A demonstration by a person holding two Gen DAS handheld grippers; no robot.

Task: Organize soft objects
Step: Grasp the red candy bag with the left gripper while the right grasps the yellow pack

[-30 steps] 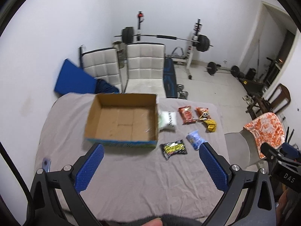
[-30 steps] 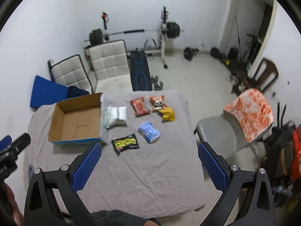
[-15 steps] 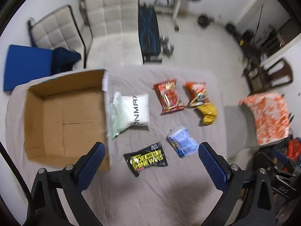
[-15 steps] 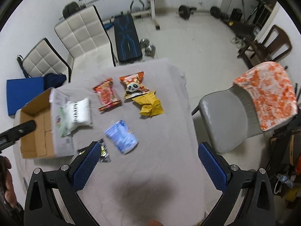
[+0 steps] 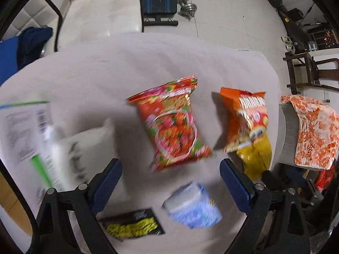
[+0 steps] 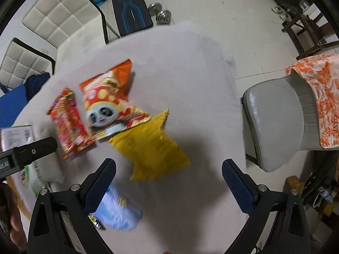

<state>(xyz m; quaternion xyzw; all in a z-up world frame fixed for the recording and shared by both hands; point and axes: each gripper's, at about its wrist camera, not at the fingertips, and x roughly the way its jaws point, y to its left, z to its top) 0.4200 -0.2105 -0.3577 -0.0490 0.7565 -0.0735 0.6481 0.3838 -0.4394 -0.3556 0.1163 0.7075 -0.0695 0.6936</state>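
Observation:
Soft snack packs lie on a grey-clothed table [image 5: 89, 67]. My left gripper [image 5: 170, 174] is open and empty, above a red pack [image 5: 173, 122]. An orange panda pack [image 5: 247, 118], a yellow pack [image 5: 256, 158], a light blue pack [image 5: 192, 209], a black-and-yellow pack [image 5: 131, 224] and a white pack [image 5: 82, 148] lie around it. My right gripper [image 6: 168, 176] is open and empty, above the yellow pack [image 6: 152, 148]. The right wrist view also shows the panda pack [image 6: 108, 108], the red pack [image 6: 67, 124] and the blue pack [image 6: 116, 211].
The cardboard box's white flap [image 5: 23, 131] is at the left edge of the table. A grey chair with an orange cloth [image 6: 296, 116] stands right of the table. White chairs [image 6: 61, 12], a blue bench [image 6: 129, 6] and dumbbells [image 6: 161, 14] are beyond it.
Both grippers have dropped and moved forward toward the packs, which look much larger. The left now hangs over the red pack, the right over the yellow one. Both stay open.

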